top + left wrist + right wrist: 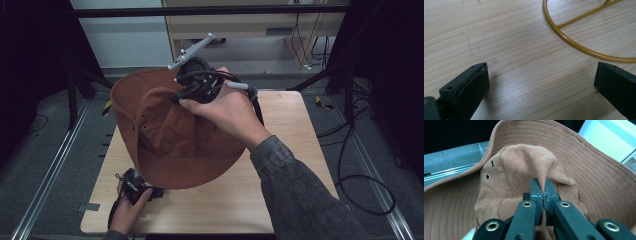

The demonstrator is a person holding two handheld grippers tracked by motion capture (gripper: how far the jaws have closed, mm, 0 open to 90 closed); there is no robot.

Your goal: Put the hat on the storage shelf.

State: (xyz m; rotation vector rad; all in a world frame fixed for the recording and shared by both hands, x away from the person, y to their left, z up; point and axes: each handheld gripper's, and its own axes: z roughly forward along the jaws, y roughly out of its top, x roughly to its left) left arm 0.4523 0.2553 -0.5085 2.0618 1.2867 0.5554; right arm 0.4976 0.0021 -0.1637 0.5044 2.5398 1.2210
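While the surface [280,165] lies mostly bare under me, I read this step as carrying the hat [170,140] to its stand, with the lift made and the placing not yet done. From the high view, the brown hat hangs tilted above the surface's left half, its brim spread wide, the near edge low over my left hand and the far edge raised toward the back. My right tongs [544,192] are pinched fully together on a fold of the hat's crown, and the cloth bunches up between the pads, so the whole weight hangs from that one pinch. Two small eyelets [489,170] sit on the crown's side, left of the grip in the right gripper view. My left tongs [541,82] rest low near the surface's front left corner, jaws spread wide with nothing between them, only bare wood. Just ahead of them in the left gripper view lies a yellow wire ring [574,45] with a spoke running inward, which I take to be the stand's base, under the hat.

Next I judge I must bring the crown over the stand's top and lower it squarely, and only then let the pinch go. The left tongs could steady the ring or the brim meanwhile. A soft hat swings, so a slow descent seems wise.
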